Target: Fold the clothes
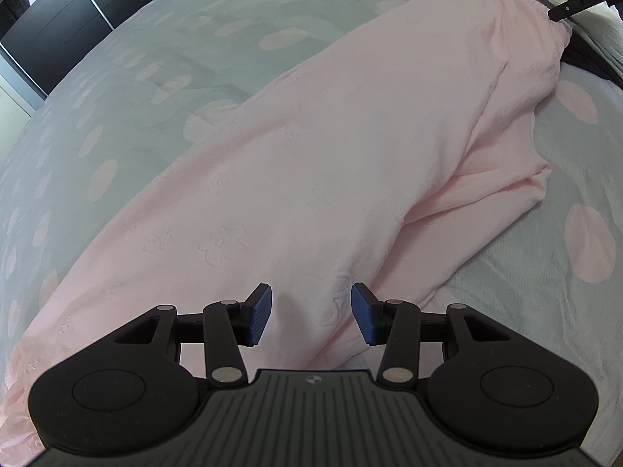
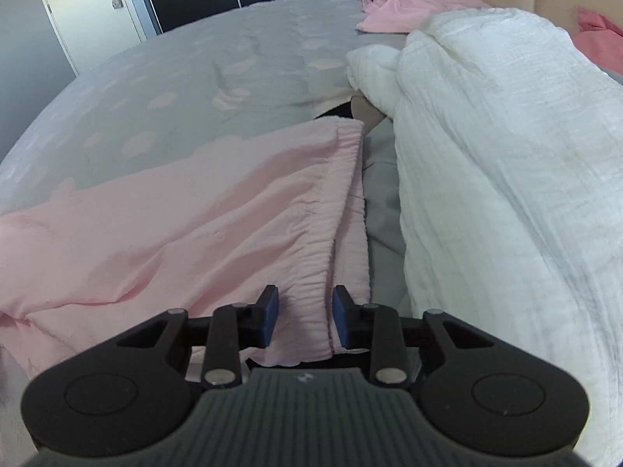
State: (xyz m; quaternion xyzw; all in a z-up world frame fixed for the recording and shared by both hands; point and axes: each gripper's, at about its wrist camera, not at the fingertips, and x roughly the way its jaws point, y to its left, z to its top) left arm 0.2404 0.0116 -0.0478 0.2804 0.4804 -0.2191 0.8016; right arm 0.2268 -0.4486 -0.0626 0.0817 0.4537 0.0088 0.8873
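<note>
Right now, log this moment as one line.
left gripper: open over pink textured trousers | right gripper: open, straddling elastic waistband | grey spotted bedspread

A home bedroom is showing here: a bed (image 2: 194,89) wearing a grey sheet with pink dots, a white blanket (image 2: 486,136) lying on it, a door (image 2: 93,4) with a handle and dark wardrobe doors (image 1: 58,19) standing behind.
</note>
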